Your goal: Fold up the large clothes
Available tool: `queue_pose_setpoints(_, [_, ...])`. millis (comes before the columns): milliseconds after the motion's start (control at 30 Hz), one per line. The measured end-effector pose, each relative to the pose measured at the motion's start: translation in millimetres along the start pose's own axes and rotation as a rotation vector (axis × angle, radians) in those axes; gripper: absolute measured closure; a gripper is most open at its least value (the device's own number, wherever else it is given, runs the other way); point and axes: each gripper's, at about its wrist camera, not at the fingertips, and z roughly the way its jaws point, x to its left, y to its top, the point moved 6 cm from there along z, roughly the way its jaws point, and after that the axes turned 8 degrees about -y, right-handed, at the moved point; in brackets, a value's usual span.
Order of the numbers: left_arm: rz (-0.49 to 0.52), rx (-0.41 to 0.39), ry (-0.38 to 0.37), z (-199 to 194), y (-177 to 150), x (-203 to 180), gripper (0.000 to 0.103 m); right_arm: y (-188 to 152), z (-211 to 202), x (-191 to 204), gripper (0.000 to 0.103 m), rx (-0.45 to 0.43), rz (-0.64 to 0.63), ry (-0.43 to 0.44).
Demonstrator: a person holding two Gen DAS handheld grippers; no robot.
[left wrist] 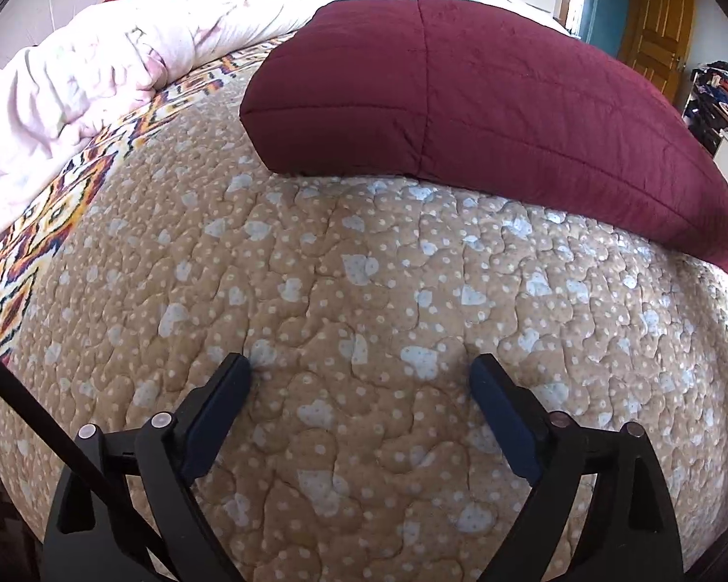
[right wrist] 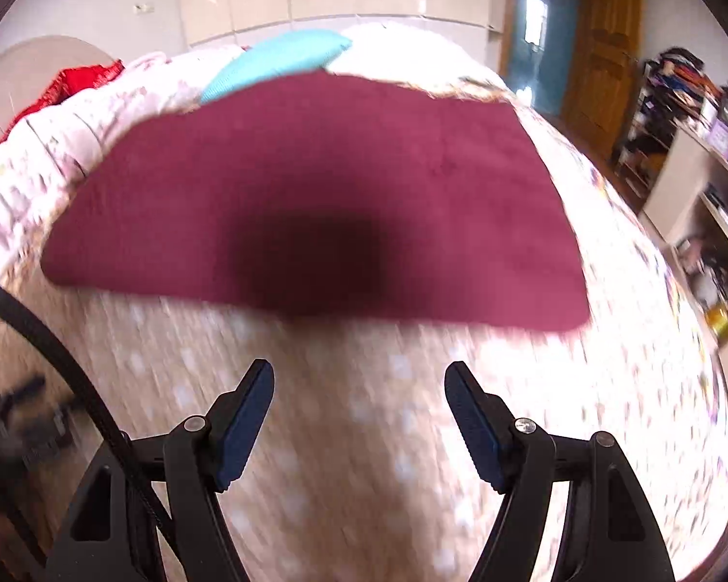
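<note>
Pink duvet [left wrist: 87,72] bunched along the far left of the bed, teal cushion [right wrist: 276,60] behind, wooden door [right wrist: 602,34] far right. Folded maroon garment [left wrist: 461,77] lies flat on tan quilt [left wrist: 339,291]. Left gripper [left wrist: 361,368] tilted down over bare quilt, jaws wide, nothing btwn. Right gripper [right wrist: 359,378] likewise angled down, jaws apart & empty, view blurred.

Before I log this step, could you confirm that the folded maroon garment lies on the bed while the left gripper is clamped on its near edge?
Not quite: the left wrist view shows the left gripper open over the bedspread, holding nothing. The maroon garment does lie folded on the bed.
</note>
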Motion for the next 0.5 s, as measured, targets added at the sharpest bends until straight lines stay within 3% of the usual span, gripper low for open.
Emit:
queue_pose_setpoints(100, [0.012, -0.004, 0.014, 1.1, -1.2, -2.2, 0.009, -29.5, -5.0, -7.3, 0.026, 0.029, 0.066, 0.02])
queue_pose_setpoints(300, [-0.019, -0.022, -0.007, -8.2, -3.5, 0.6, 0.009, -49.9, -22.6, -3.9, 0.026, 0.014, 0.112, 0.033])
queue_pose_setpoints(500, [-0.006, -0.123, 0.073, -49.4, -8.0, -9.2, 0.009, -56.1, -35.9, -3.5, 0.025, -0.017, 0.08, -0.009])
